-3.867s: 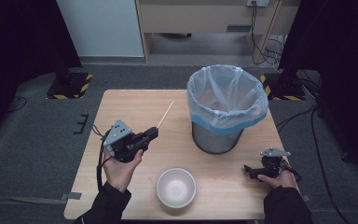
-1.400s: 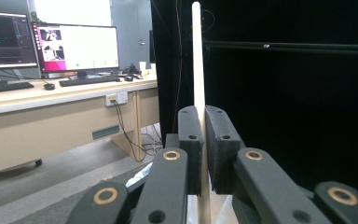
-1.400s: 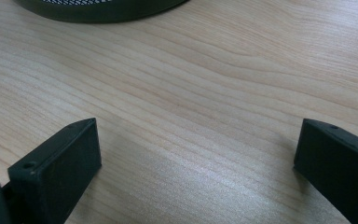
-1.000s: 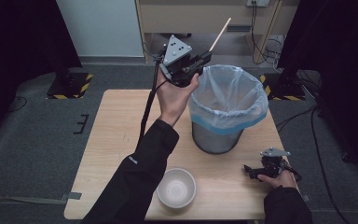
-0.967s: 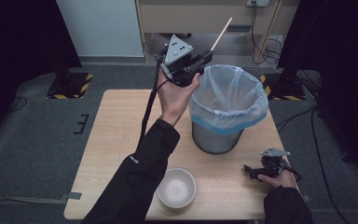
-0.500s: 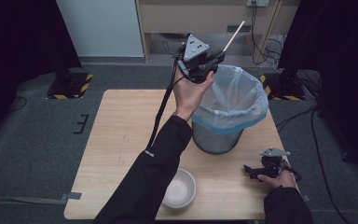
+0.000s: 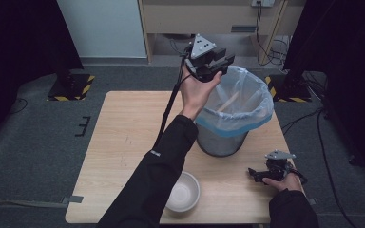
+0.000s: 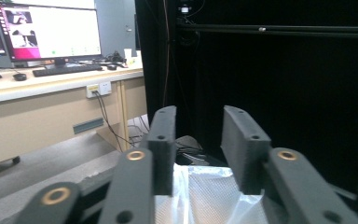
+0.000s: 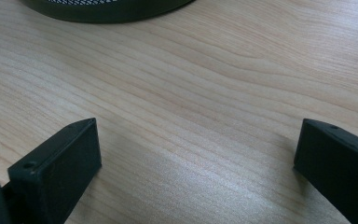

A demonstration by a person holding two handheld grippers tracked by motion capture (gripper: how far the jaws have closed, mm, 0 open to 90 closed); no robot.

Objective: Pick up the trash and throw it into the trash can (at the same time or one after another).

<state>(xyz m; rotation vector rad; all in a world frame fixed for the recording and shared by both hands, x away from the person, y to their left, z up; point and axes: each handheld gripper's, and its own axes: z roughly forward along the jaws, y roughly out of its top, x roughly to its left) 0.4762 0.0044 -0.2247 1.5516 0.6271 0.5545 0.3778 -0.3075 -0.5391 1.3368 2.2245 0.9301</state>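
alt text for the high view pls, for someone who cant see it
The left gripper, jaws open and empty, is held over a lined bin on a wooden table, with a wooden stick inside. A white bowl sits near the front edge; the right gripper rests on the table.

light: dim, dark surround | table evenly lit | focus: slightly soft, near jaws blurred

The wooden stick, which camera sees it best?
The high view: the wooden stick lies inside the bin, against its liner. The left gripper view catches just the liner's edge; the right gripper view catches just the bin's base.
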